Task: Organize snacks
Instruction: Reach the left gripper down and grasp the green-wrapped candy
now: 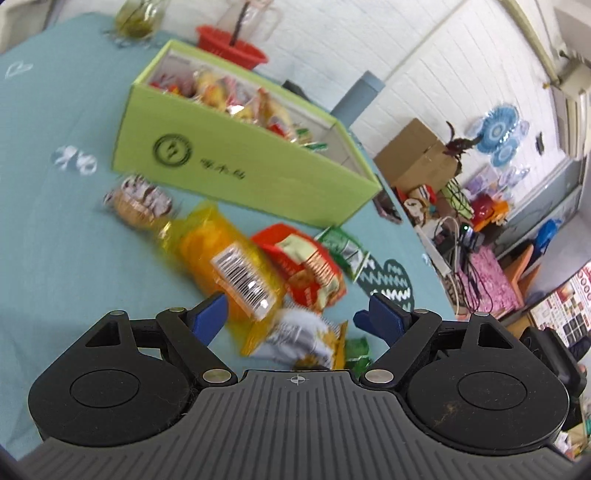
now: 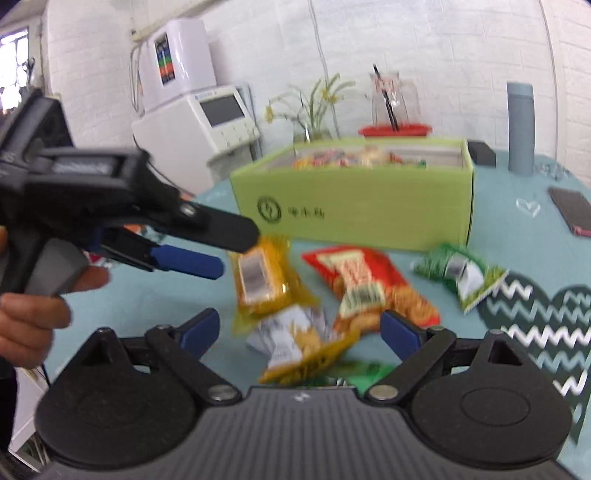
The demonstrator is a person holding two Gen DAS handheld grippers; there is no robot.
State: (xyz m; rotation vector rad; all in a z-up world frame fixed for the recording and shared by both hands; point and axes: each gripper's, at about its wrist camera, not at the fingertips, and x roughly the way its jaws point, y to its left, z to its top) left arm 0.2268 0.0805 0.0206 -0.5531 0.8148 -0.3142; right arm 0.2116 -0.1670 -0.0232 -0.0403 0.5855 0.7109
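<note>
A green box [image 1: 236, 162] [image 2: 354, 199] holding several snack packs stands on the teal table. In front of it lie loose packs: a yellow pack [image 1: 229, 266] [image 2: 262, 284], a red pack [image 1: 306, 269] [image 2: 369, 284], a green pack [image 1: 343, 247] [image 2: 458, 273], a white-and-yellow pack [image 1: 303, 339] [image 2: 299, 343] and a cookie pack [image 1: 138, 201]. My left gripper [image 1: 291, 314] is open and empty above the yellow and white packs; it also shows in the right wrist view [image 2: 210, 251]. My right gripper [image 2: 299, 328] is open and empty over the white-and-yellow pack.
A red basket [image 1: 229, 46] [image 2: 395, 130], a glass jar [image 2: 391, 98], a plant vase [image 1: 138, 18] [image 2: 314, 114] and a grey bottle [image 1: 356, 96] [image 2: 521, 129] stand behind the box. A phone [image 2: 572, 214] and a zigzag mat [image 2: 546, 325] lie at the right.
</note>
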